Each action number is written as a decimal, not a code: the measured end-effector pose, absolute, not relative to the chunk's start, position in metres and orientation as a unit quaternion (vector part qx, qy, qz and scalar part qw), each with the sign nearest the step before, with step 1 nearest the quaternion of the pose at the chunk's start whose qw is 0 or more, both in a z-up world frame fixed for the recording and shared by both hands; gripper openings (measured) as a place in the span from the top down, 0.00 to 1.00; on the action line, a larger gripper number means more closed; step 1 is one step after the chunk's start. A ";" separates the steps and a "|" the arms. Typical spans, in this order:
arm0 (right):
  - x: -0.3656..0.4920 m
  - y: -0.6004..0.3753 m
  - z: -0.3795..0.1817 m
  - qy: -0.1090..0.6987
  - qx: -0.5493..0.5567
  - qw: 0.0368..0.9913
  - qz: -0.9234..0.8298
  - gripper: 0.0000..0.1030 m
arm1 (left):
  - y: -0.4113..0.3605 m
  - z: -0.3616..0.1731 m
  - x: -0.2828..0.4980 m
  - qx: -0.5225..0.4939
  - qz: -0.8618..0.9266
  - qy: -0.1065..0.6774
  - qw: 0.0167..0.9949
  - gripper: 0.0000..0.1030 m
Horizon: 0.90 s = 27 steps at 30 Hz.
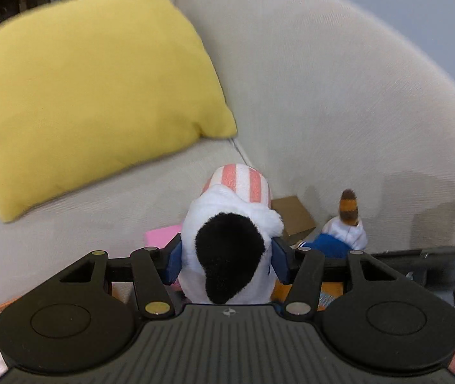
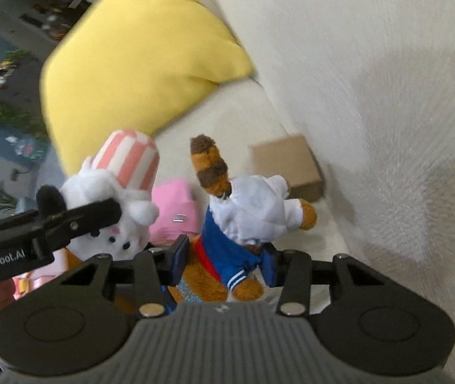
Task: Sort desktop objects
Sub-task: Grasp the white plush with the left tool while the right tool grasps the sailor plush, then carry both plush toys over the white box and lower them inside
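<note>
My left gripper [image 1: 226, 257] is shut on a white plush animal [image 1: 227, 256] with black ears and a pink-and-white striped hat, held above the sofa seat. The same plush shows in the right wrist view [image 2: 112, 204] with the left gripper's finger across it. My right gripper [image 2: 224, 257] is shut on a brown plush animal [image 2: 227, 243] in a blue-and-white outfit with a striped tail. That plush also shows in the left wrist view [image 1: 342, 230].
A yellow cushion [image 1: 93, 89] leans on the cream sofa [image 1: 323, 96] at the left. A small cardboard box [image 2: 288, 166] lies against the backrest. A pink soft item [image 2: 176, 208] lies on the seat between the two plush toys.
</note>
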State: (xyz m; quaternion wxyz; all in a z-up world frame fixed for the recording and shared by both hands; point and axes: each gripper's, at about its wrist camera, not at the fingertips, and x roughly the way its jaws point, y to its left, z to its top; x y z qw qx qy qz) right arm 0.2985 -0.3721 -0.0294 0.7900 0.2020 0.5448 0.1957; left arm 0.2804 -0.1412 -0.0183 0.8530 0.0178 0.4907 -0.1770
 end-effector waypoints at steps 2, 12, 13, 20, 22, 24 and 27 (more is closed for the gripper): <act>0.285 -0.372 -0.005 0.523 0.194 0.802 0.214 0.54 | -0.127 0.002 0.260 0.016 -0.175 0.468 0.866 0.38; 0.223 -0.305 0.087 0.445 0.120 0.824 0.330 0.60 | -0.035 0.075 0.153 0.012 -0.115 0.377 0.919 0.38; 0.216 -0.294 0.094 0.441 0.109 0.822 0.343 0.60 | -0.023 0.077 0.145 0.008 -0.105 0.373 0.922 0.38; 0.190 -0.210 0.097 0.445 0.048 0.793 0.414 0.61 | 0.041 0.052 0.122 -0.055 -0.054 0.381 0.922 0.38; 0.193 -0.181 0.085 0.454 0.021 0.783 0.424 0.61 | 0.060 0.043 0.121 -0.084 -0.051 0.389 0.916 0.38; 0.199 -0.153 0.069 0.471 -0.010 0.771 0.429 0.61 | 0.076 0.034 0.125 -0.112 -0.053 0.400 0.908 0.38; 0.207 -0.125 0.046 0.494 -0.051 0.756 0.425 0.61 | 0.094 0.014 0.136 -0.139 -0.054 0.415 0.898 0.38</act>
